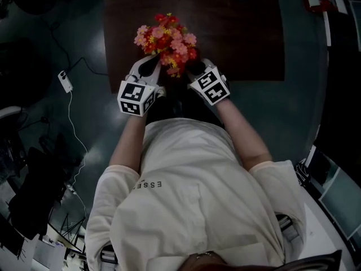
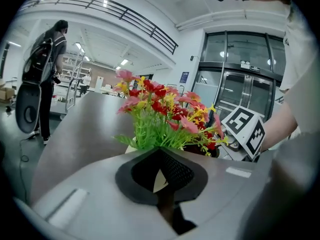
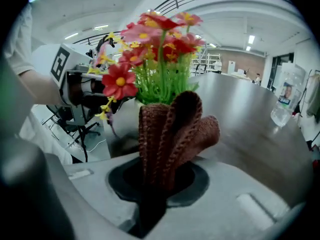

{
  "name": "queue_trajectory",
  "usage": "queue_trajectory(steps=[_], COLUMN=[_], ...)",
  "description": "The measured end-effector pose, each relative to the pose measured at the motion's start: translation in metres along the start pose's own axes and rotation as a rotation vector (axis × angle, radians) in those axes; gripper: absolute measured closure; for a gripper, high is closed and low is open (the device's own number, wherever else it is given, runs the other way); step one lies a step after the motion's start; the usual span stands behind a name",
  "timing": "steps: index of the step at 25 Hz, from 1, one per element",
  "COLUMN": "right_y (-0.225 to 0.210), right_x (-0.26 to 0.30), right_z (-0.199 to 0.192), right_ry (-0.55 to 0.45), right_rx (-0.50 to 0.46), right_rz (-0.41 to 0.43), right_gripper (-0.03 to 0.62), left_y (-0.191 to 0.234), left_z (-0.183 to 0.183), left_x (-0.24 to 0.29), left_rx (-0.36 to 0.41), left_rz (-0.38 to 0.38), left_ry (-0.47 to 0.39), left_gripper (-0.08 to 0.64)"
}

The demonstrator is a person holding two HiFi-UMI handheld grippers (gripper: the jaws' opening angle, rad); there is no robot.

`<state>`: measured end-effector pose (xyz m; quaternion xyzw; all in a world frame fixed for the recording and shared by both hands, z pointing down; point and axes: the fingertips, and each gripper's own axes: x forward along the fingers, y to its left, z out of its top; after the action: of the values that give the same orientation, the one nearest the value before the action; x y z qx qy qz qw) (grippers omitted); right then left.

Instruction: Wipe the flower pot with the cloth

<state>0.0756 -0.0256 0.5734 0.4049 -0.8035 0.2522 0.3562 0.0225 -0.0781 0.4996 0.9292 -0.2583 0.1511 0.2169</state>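
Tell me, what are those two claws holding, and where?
The right gripper clamps the cloth by one bunched end. The left gripper seems to pinch the pot by its rim.

We log a cream short-sleeved T-shirt (image 1: 192, 179) with small dark lettering (image 1: 151, 184) on the front; left gripper (image 1: 149, 66) and right gripper (image 1: 196, 67) have pale grey shells, black jaw pads (image 2: 175, 171), cubes (image 1: 135, 97) with black-and-white square markers.

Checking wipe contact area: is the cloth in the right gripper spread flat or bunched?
Bunched: the cloth stands in upright folds, pinched in the right gripper's shut jaws.
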Motion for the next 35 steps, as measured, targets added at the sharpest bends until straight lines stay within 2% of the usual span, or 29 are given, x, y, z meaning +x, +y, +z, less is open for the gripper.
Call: queue_trajectory(steps=[3,6,8,12,17,21,26,30,33,35], right_y=[0.013,0.002,-0.013,-0.051,-0.091,-0.103,-0.089,-0.068,-0.042,-0.024], right_x=[-0.004,-0.016,-0.026,-0.045,-0.040,-0.016,0.015,0.046,0.059,0.063], right_z=[0.000,-0.007,-0.008,0.011,0.060,0.099,0.147,0.161,0.161,0.157], right_ry=[-0.024,-0.041,-0.041,-0.093,-0.124,-0.149,-0.203,-0.146,-0.100,-0.058], right_rx=[0.021,0.100,0.112,0.077,-0.060,-0.192,-0.389,-0.488,-0.538,-0.555], right_rz=[-0.013,-0.074,-0.114,-0.148,-0.082,0.078,0.343,0.567,0.780,0.901], right_gripper=[0.548,0.548,0.548,0.548,0.548,0.548,0.548,0.548,0.548,0.548], left_y=[-0.001,-0.002,-0.002,-0.003,-0.002,-0.002,0.002,0.005,0.006,0.007], left_z=[0.001,0.002,0.002,0.001,0.004,0.005,0.011,0.010,0.004,0.003], left_x=[-0.001,-0.001,-0.001,0.000,-0.002,-0.001,-0.004,-0.005,-0.005,-0.005], left_rx=[0.012,0.034,0.035,-0.022,-0.062,-0.088,-0.016,-0.058,-0.030,-0.039], left_rz=[-0.032,-0.057,-0.061,-0.050,0.006,0.069,0.209,0.281,0.313,0.324], left_ry=[0.005,0.012,0.014,0.022,0.018,-0.004,-0.030,-0.069,-0.069,-0.070], left_gripper=[0.546,0.547,0.546,0.546,0.546,0.546,0.546,0.546,0.548,0.548])
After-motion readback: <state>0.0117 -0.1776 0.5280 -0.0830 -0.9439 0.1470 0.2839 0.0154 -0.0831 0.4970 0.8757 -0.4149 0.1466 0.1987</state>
